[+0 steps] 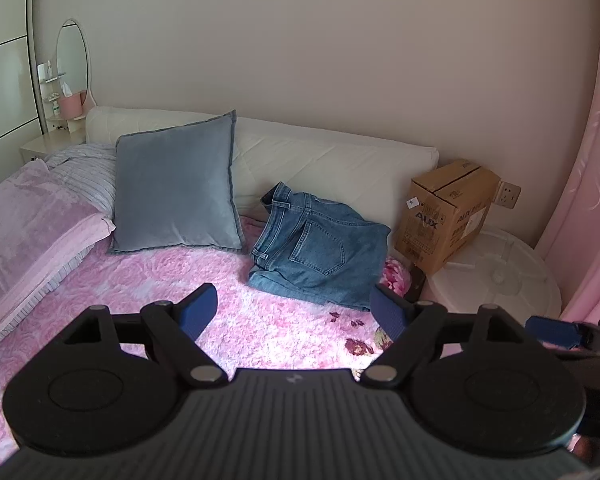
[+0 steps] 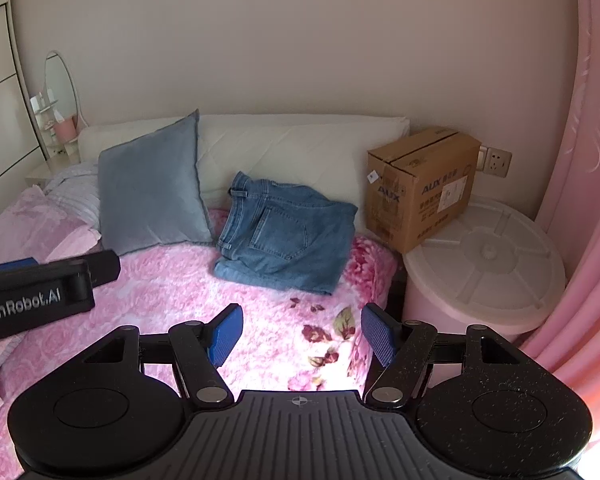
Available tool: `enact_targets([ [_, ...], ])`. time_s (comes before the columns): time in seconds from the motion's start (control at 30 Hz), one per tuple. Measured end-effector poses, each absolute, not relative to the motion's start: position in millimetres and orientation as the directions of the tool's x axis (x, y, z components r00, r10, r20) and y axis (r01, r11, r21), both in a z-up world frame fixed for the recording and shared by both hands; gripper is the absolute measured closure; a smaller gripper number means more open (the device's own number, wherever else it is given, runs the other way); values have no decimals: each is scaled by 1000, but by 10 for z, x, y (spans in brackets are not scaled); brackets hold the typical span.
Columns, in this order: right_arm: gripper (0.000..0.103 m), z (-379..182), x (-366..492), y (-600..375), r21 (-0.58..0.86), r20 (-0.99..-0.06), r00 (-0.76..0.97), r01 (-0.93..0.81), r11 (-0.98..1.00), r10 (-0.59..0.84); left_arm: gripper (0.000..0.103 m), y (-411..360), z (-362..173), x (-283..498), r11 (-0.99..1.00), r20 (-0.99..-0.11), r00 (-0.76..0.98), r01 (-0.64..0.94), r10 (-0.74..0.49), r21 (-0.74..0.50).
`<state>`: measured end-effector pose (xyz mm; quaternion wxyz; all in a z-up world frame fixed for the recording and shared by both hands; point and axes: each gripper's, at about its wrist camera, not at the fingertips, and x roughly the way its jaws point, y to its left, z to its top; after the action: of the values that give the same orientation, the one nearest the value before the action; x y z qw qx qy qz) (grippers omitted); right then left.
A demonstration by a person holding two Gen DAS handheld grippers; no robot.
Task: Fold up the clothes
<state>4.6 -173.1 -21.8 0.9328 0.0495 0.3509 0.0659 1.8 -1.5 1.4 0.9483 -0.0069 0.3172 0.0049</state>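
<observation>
I have both tools held back over the near part of the bed, and neither is touching cloth. My left gripper (image 1: 294, 314) has its blue pads spread wide with only the pink floral blanket (image 1: 260, 320) showing between them; my right gripper (image 2: 302, 336) is spread the same way and holds nothing. In the right wrist view the left tool's black body comes in from the left edge, so the two sit side by side.

The jeans (image 1: 320, 248) lie at the far right of the bed, up against the white headboard cushion (image 1: 332, 168), just right of the blue-grey pillow (image 1: 176, 184) and just left of the cardboard box (image 1: 448, 216) that rests on a white round lid (image 2: 488, 256) beyond the bed edge. They look already doubled into a compact bundle, back pocket up, waistband toward the far left, one hem edge nearest me. The stack is not square, though: the right side bulges and the near edge runs at a slant.

I judge this to be the gap between folds, or the end of this garment. If another fold is wanted, I need to carry both grippers forward and right, come down low on the near hem corners, pinch all layers at once, and lift evenly so the bundle does not slide open. I see no other loose garment to fold
</observation>
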Motion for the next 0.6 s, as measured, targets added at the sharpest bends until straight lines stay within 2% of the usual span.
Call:
enact_targets([
  [0.6,34,-235,58,-1548,123,-635,756,-103,987,158,22,259,-171,-132,1000,-592,806,-10,6,-4],
])
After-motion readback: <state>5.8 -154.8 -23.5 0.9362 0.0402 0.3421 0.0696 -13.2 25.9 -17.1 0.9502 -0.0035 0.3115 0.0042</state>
